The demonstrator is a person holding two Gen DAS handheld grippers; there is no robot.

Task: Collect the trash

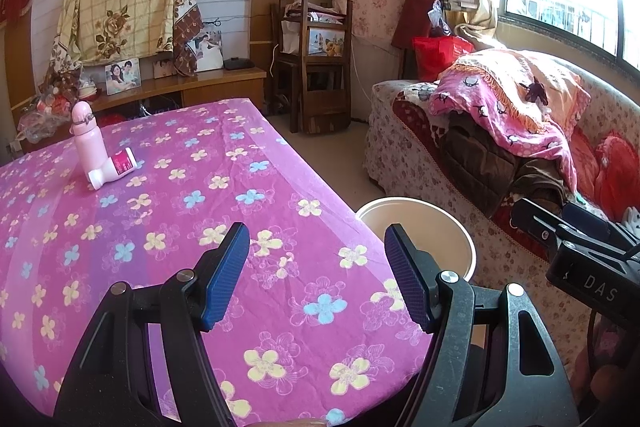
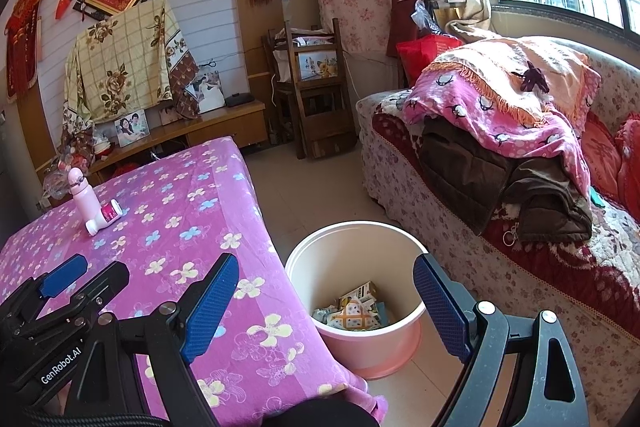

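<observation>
While both grippers, left (image 1: 316, 251) and right (image 2: 326, 283), gape empty, trash (image 2: 354, 309) lies flat in the bin (image 2: 304, 267) on the floor beside the table (image 2: 192, 195); its axis is unclear, half hidden by the rim.

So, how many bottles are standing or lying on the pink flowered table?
2. A pale pink bottle stands upright near the table's far left edge. A white bottle with a red label lies on its side, touching the first one's base. No others show.
</observation>
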